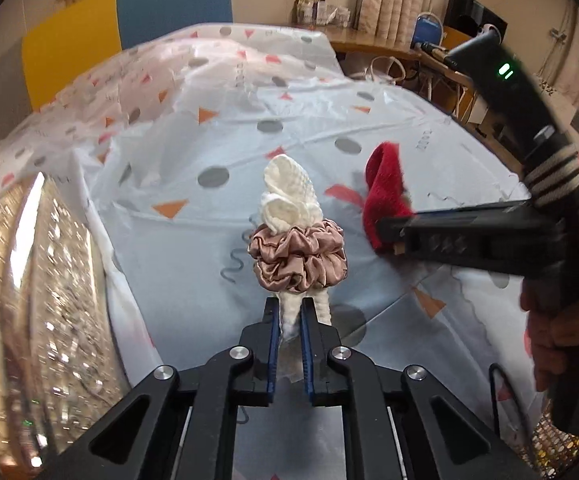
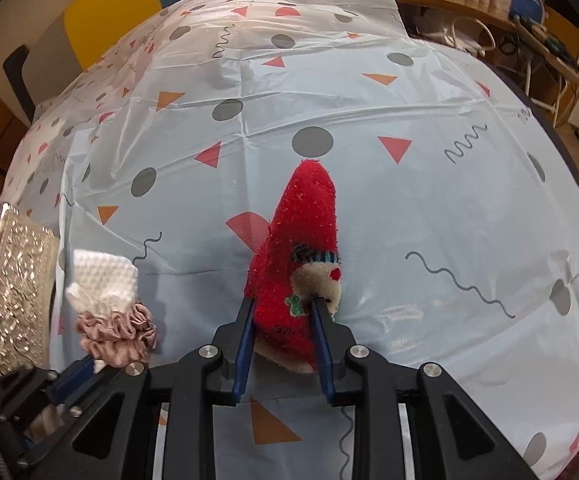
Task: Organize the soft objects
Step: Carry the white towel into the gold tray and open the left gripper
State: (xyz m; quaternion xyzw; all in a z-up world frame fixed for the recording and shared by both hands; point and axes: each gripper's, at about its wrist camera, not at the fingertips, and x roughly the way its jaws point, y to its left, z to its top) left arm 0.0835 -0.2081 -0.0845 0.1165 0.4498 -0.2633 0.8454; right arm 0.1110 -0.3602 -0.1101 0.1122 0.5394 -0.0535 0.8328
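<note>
My left gripper [image 1: 289, 306] is shut on a white knitted cloth [image 1: 289, 196] that stands up from its jaws, with a dusty-pink satin scrunchie [image 1: 299, 256] wrapped around its middle. The same white knitted cloth [image 2: 103, 280] and pink scrunchie [image 2: 119, 332] show at the lower left of the right wrist view. My right gripper [image 2: 283, 304] is shut on a fuzzy red sock [image 2: 303, 240] with a snowman figure on it, above the patterned tablecloth [image 2: 429, 208]. In the left wrist view the red sock [image 1: 385, 192] hangs from the right gripper [image 1: 389, 232] at the right.
An embossed silver box [image 1: 29, 300] sits at the left edge of the table, seen also as the silver box [image 2: 13, 292] in the right wrist view. Yellow and blue panels [image 1: 169, 12] stand behind the table. A cluttered wooden desk [image 1: 429, 56] lies at the far right.
</note>
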